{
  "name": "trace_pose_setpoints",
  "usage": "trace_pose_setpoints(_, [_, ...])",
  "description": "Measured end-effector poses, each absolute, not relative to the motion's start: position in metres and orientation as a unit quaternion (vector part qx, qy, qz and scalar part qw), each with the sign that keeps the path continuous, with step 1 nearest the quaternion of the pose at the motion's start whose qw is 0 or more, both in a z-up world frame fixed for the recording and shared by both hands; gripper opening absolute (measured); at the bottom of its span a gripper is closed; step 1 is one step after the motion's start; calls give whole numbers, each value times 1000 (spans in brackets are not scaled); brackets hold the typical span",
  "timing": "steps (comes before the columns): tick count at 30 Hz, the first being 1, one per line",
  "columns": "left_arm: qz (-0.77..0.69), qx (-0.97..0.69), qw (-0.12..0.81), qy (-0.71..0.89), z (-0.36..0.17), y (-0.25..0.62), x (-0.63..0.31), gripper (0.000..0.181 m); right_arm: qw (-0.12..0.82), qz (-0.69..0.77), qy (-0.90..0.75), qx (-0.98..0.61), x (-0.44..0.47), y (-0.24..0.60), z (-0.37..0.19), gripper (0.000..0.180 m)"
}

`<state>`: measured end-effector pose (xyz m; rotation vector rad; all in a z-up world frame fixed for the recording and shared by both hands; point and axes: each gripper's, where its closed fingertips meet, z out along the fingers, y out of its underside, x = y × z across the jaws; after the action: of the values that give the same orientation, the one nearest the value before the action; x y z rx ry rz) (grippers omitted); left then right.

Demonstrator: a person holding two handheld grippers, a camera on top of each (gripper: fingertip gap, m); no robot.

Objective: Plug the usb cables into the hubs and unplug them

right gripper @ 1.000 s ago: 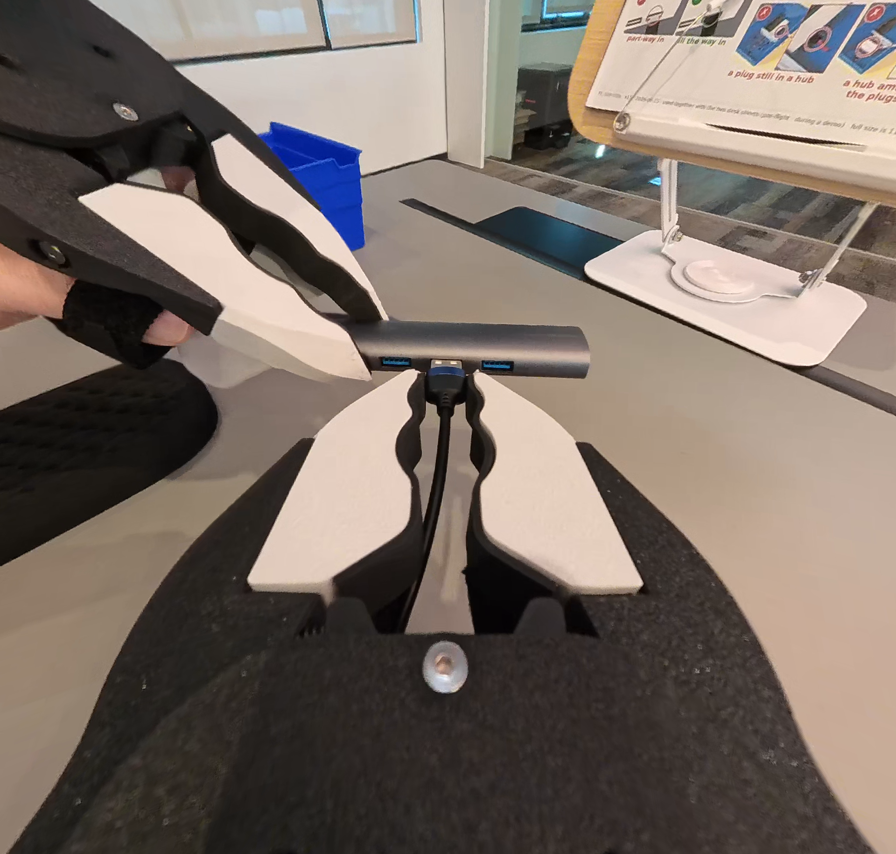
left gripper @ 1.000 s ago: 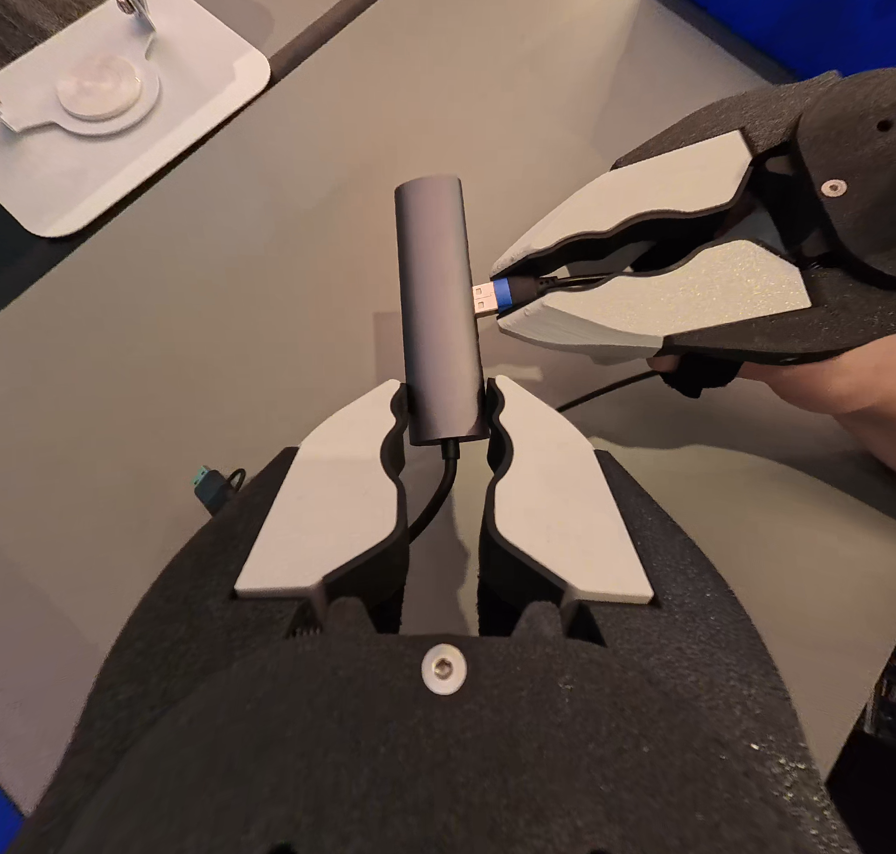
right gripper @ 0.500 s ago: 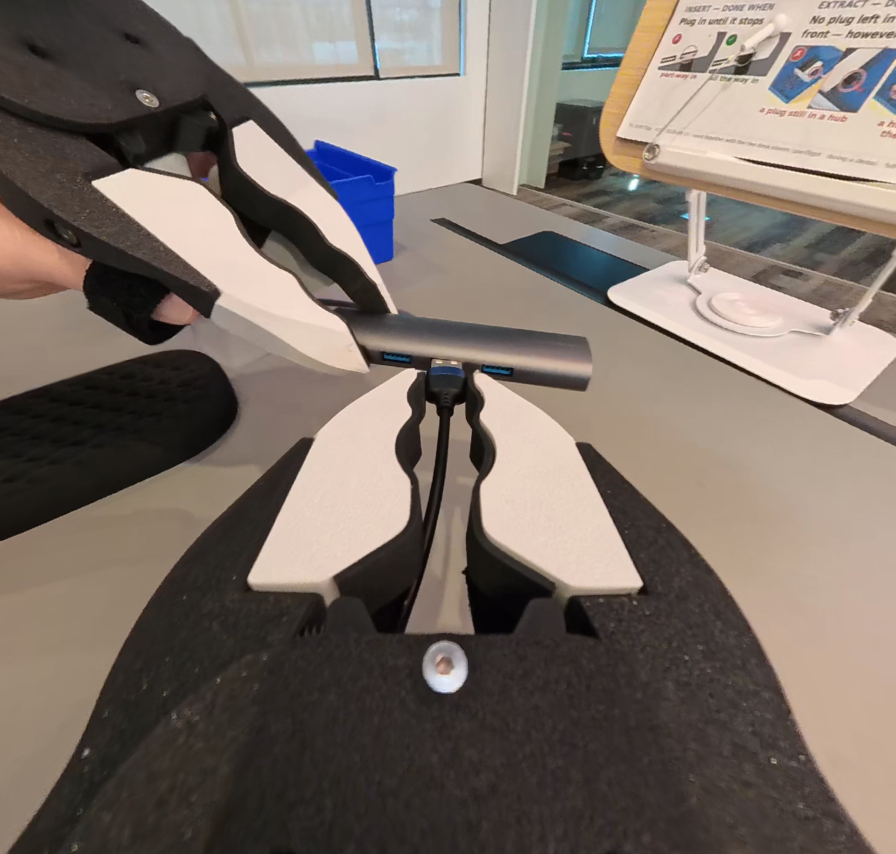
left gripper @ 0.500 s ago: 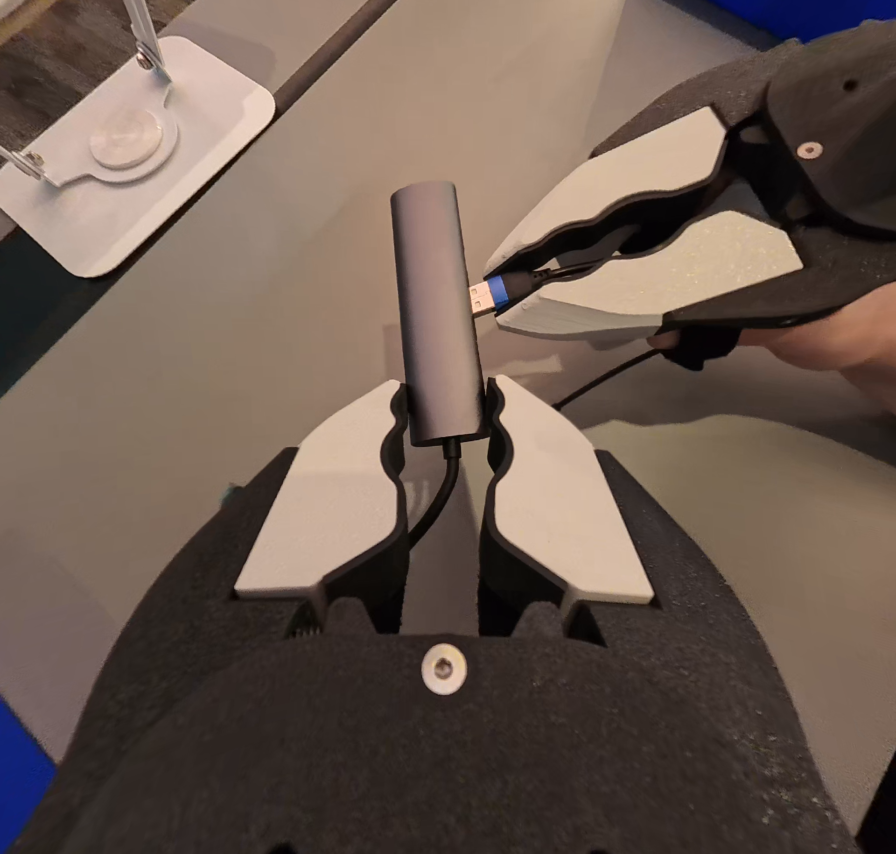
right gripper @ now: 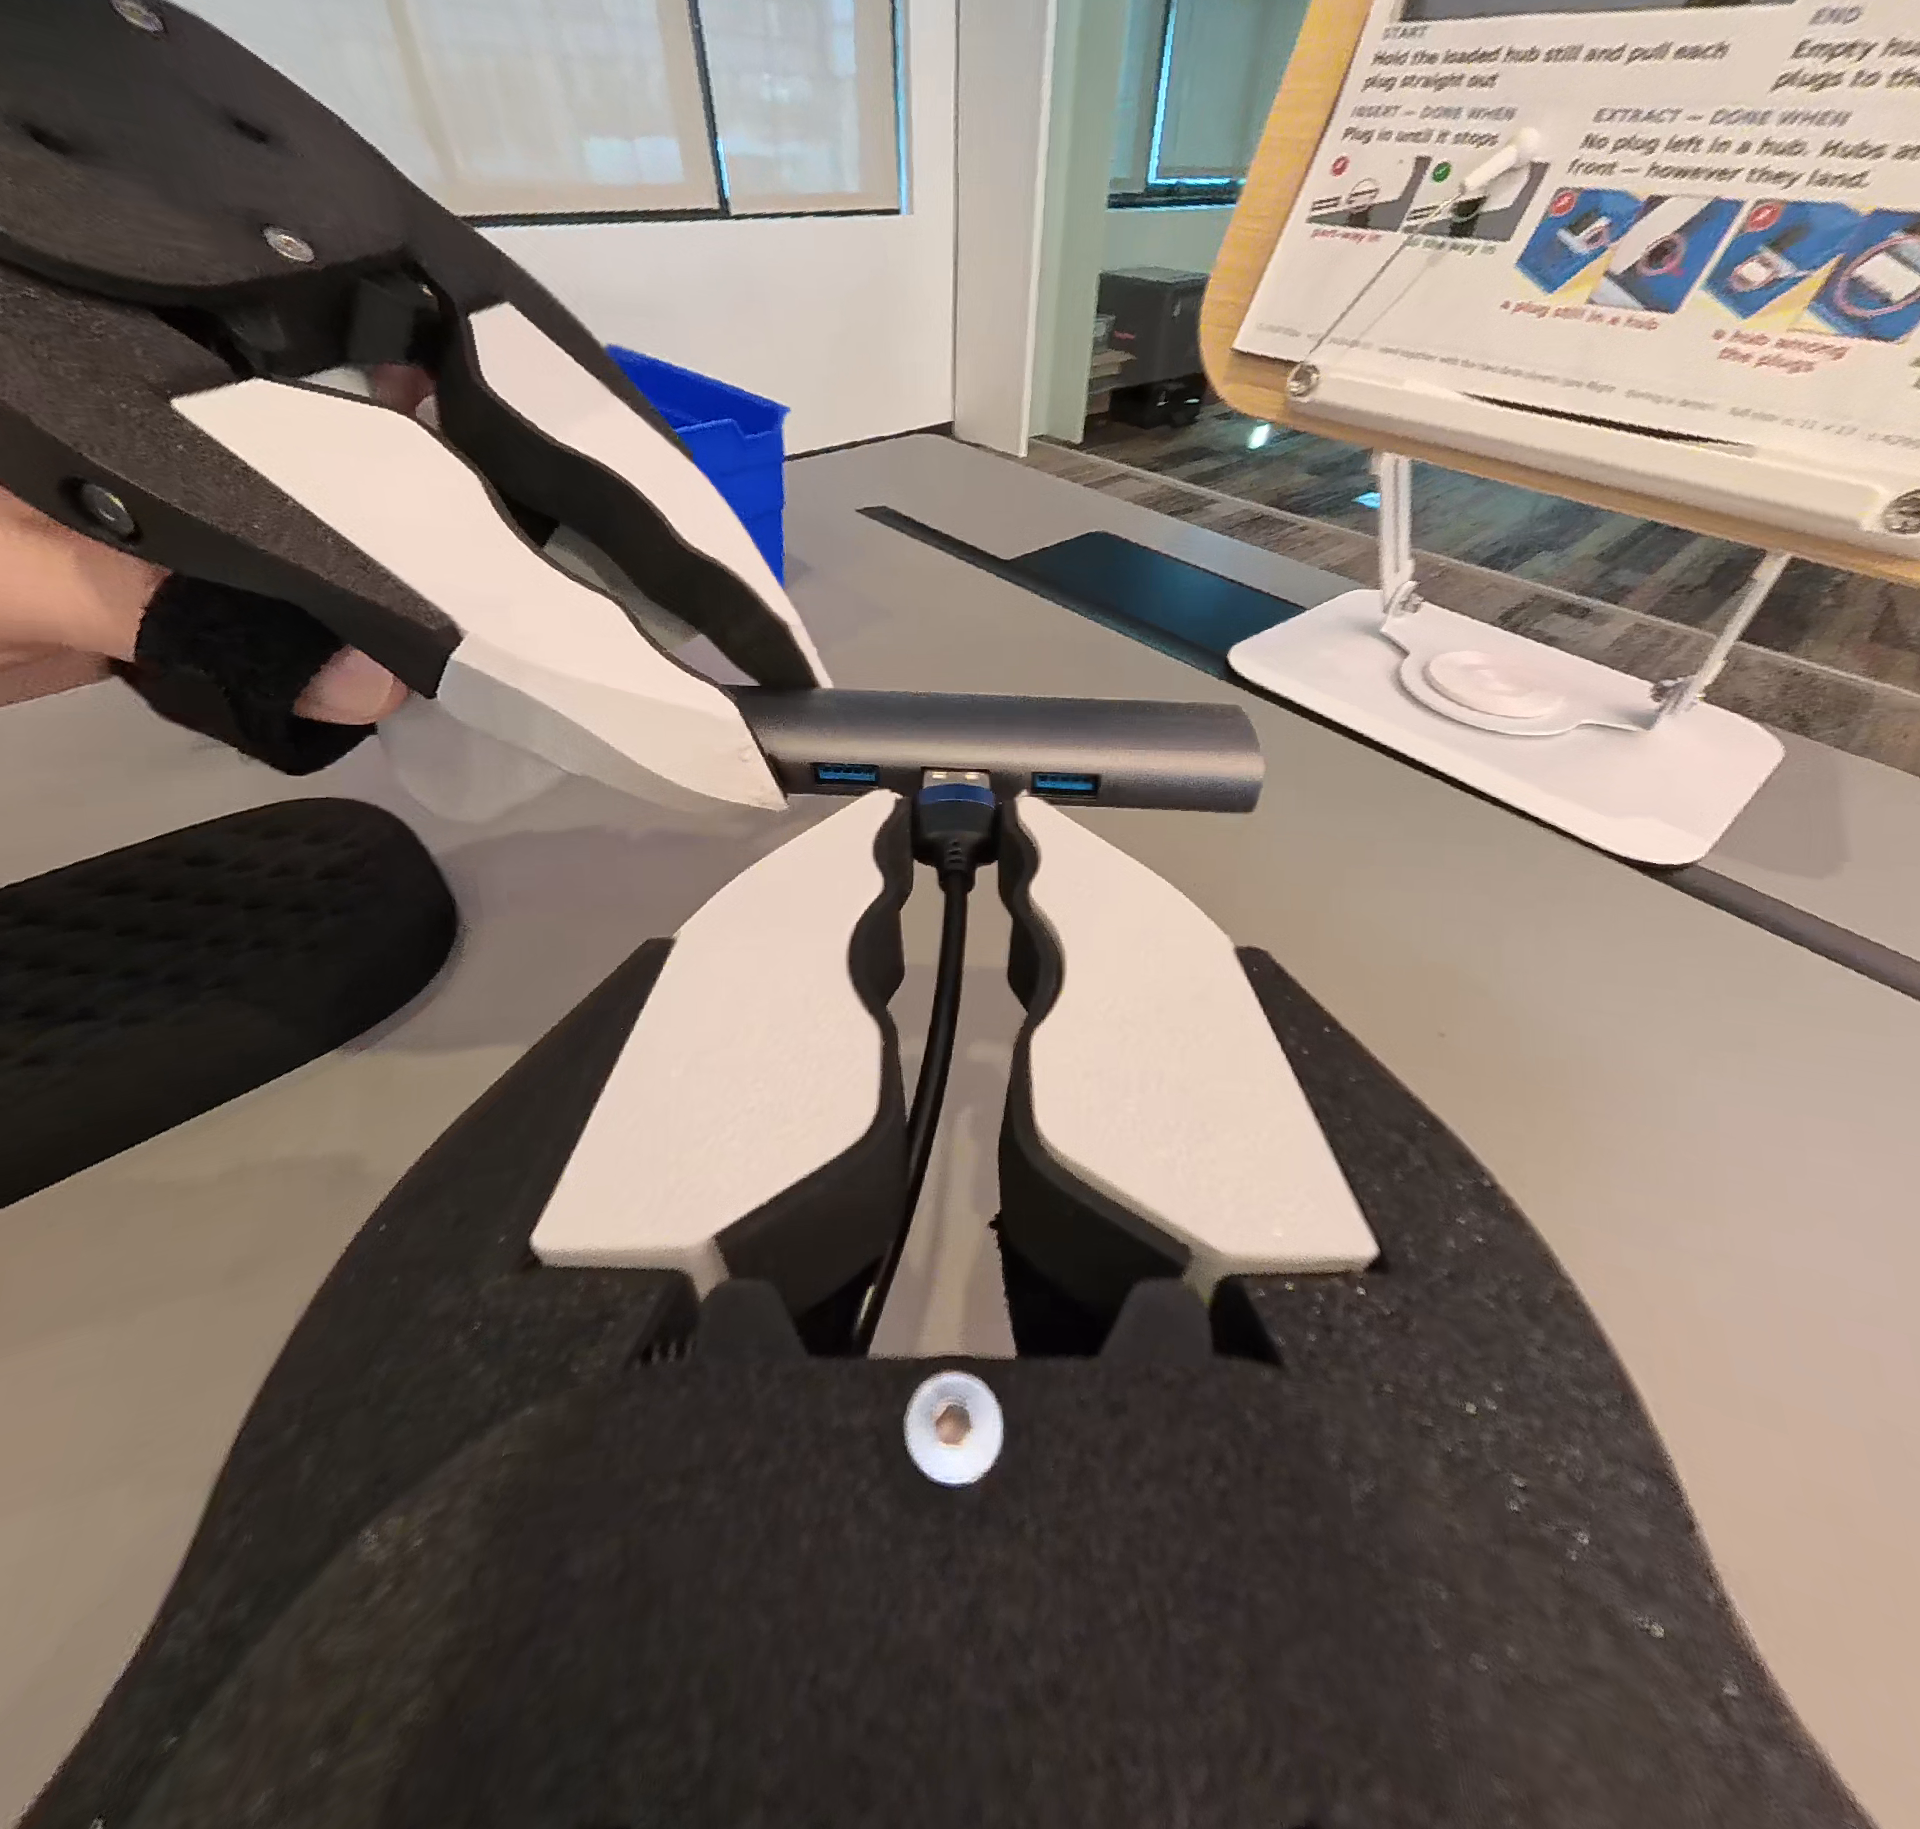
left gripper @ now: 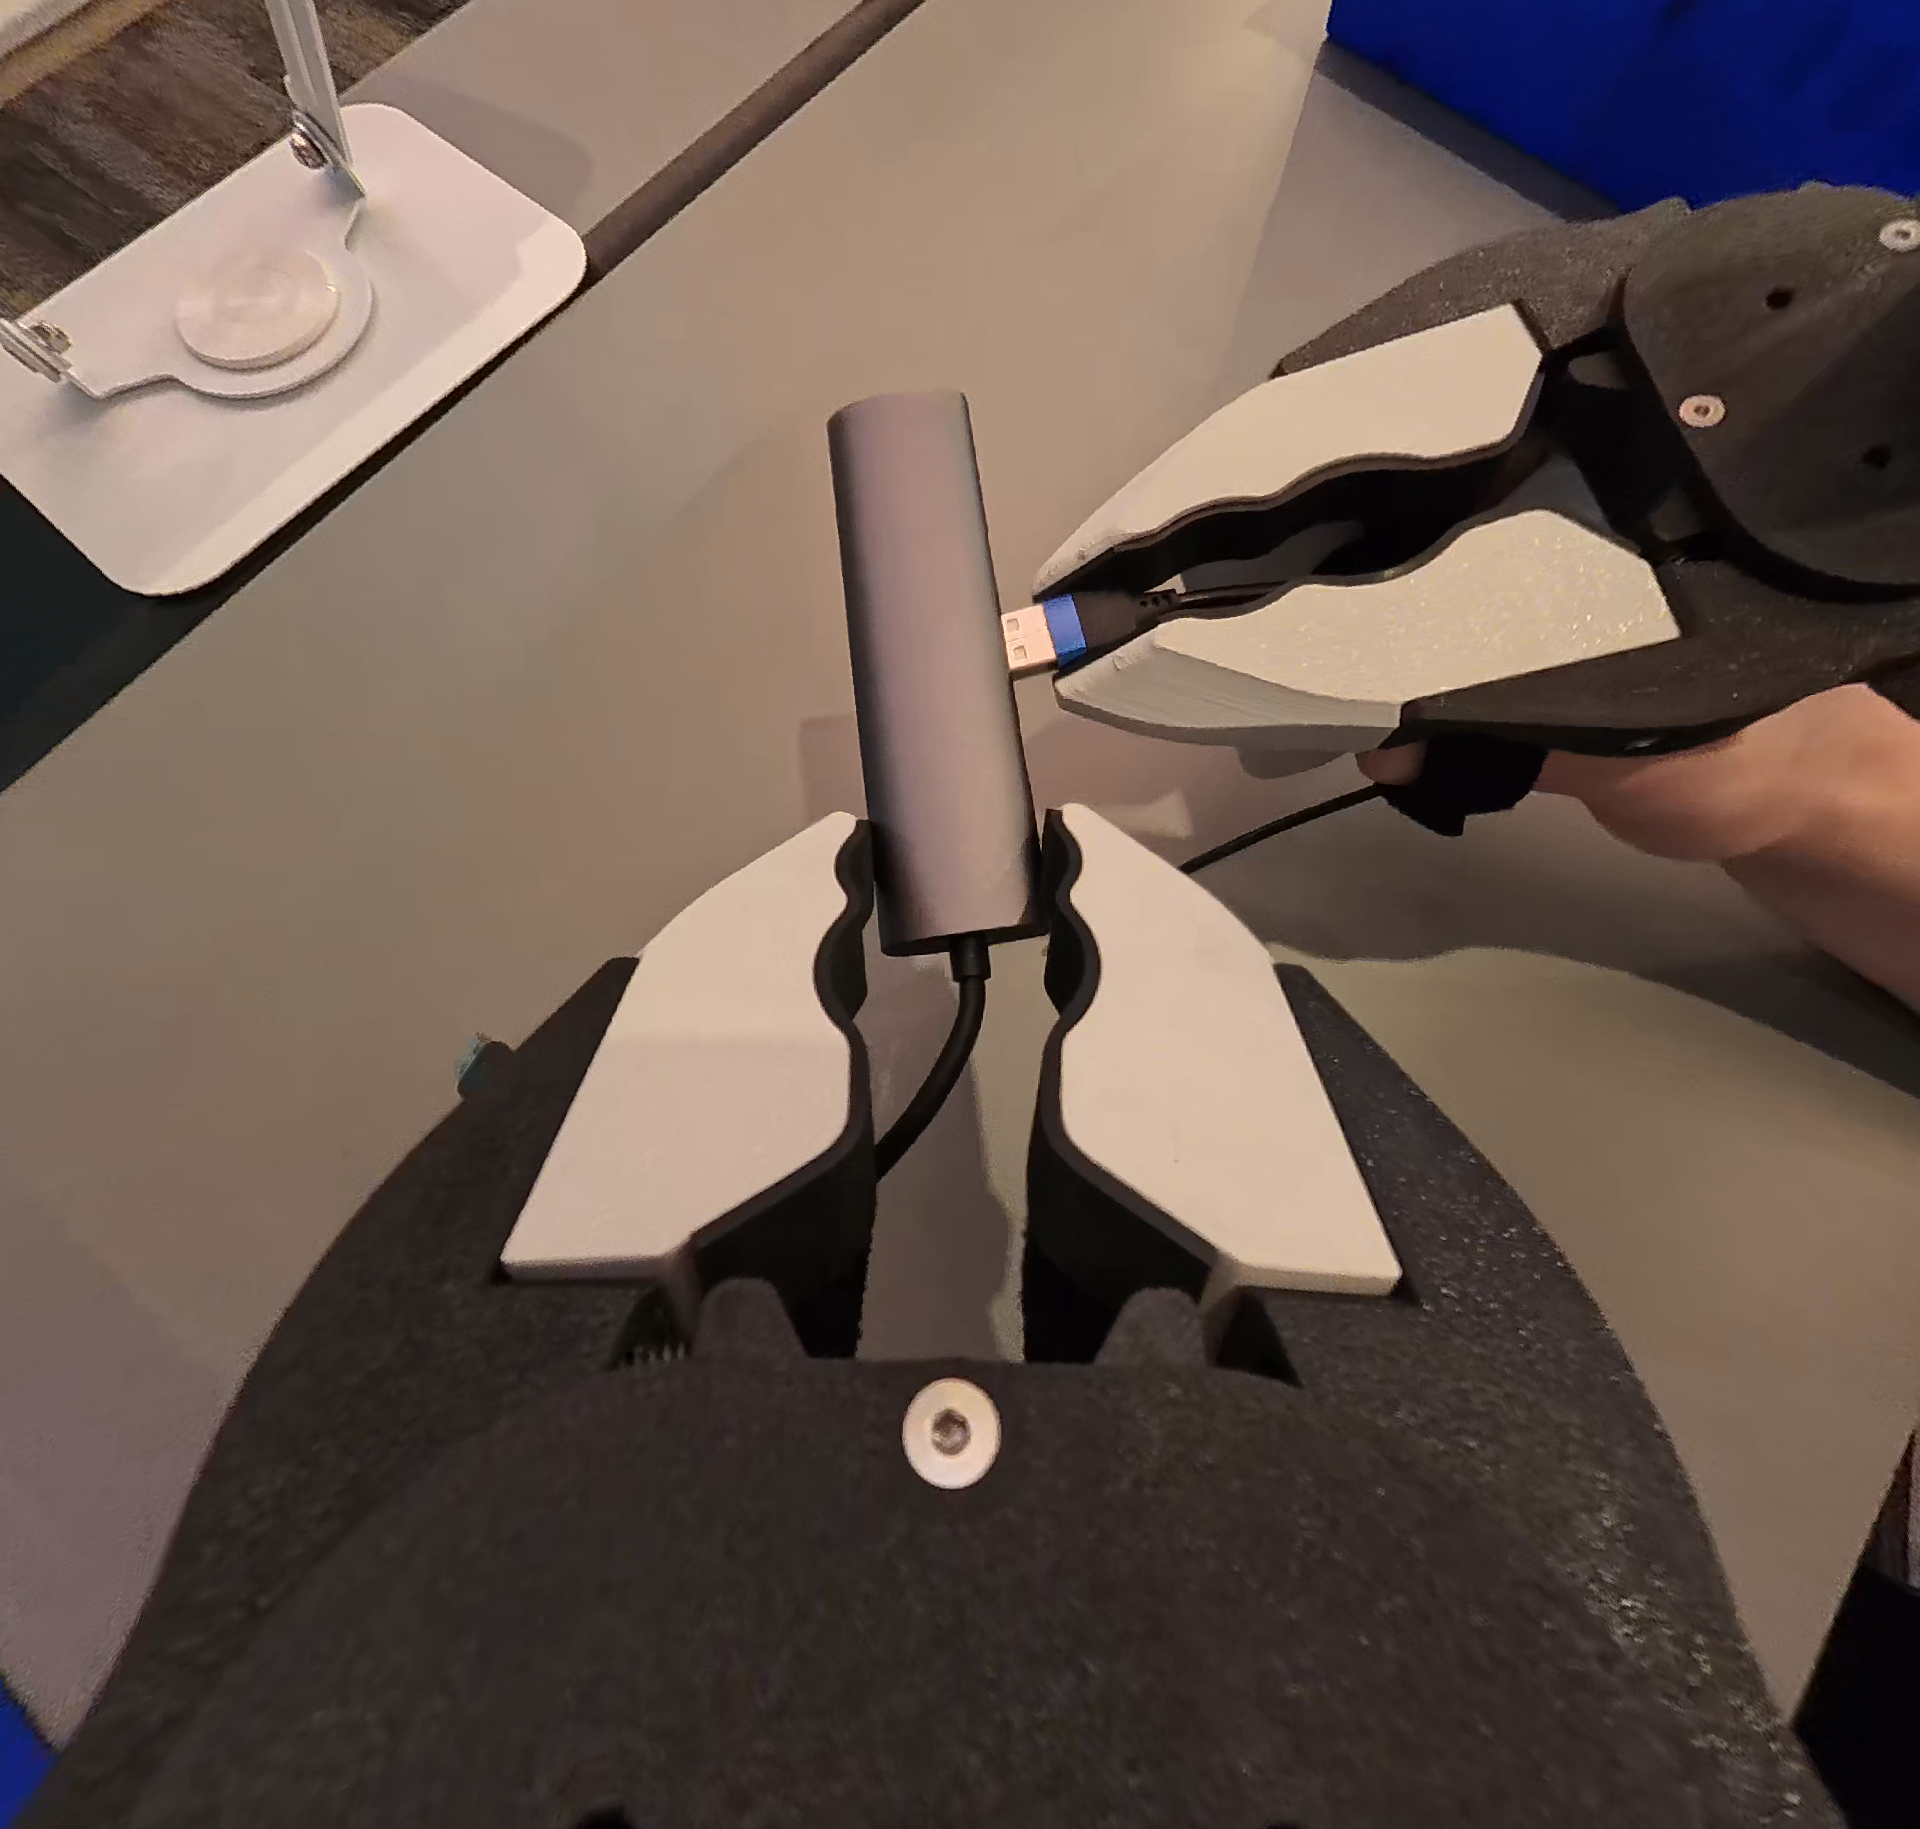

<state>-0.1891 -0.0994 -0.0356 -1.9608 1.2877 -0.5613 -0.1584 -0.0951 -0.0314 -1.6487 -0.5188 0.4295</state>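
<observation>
The dark grey hub (left gripper: 935, 678) was up in the air above the grey worktop (left gripper: 416, 740), not lying on it. The left gripper (left gripper: 951, 880) had its jaws clenched on the hub's near end, one white finger on each side. In the left wrist view the hub pointed away toward 12 o'clock, and its own black cord (left gripper: 951, 1031) came out of the near end and ran back between the fingers.

The usb plug (left gripper: 1044, 634) met the hub's side from 3 o'clock. Its silver tip was touching the hub, and part of the metal still showed, so it was not all the way in. A blue band sat just behind the metal. The right gripper (left gripper: 1060, 636) had its jaws grasping the plug's black body. A hand (left gripper: 1662, 792) held that gripper from below, and the plug's black cable (left gripper: 1278, 829) hung down under it toward the worktop.

In the right wrist view the hub lay across from 9 o'clock to 3 o'clock. The plug sat at the middle port, with a blue port (right gripper: 847, 771) open on each side of it.

Farther out, at 10 o'clock in the left wrist view, a white stand base (left gripper: 312, 345) rested on the worktop. In the right wrist view that stand held a sheet of pictures (right gripper: 1621, 169) at 2 o'clock. A blue bin (right gripper: 717, 449) stood at 11 o'clock, and a black pad (right gripper: 187, 948) lay at 9 o'clock.
</observation>
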Motion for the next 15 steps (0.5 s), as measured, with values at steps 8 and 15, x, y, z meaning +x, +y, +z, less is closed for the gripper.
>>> trace_pose_setpoints(8, [-218,-751,356,512,-39,-104,-184,31,629,191,-223,-720,-157,-94,-32,15])
trace_pose_setpoints(15, [-193,-739,364,533,-37,-106,-184,31,618,210,-237,-719,-157,-96,-35,15])
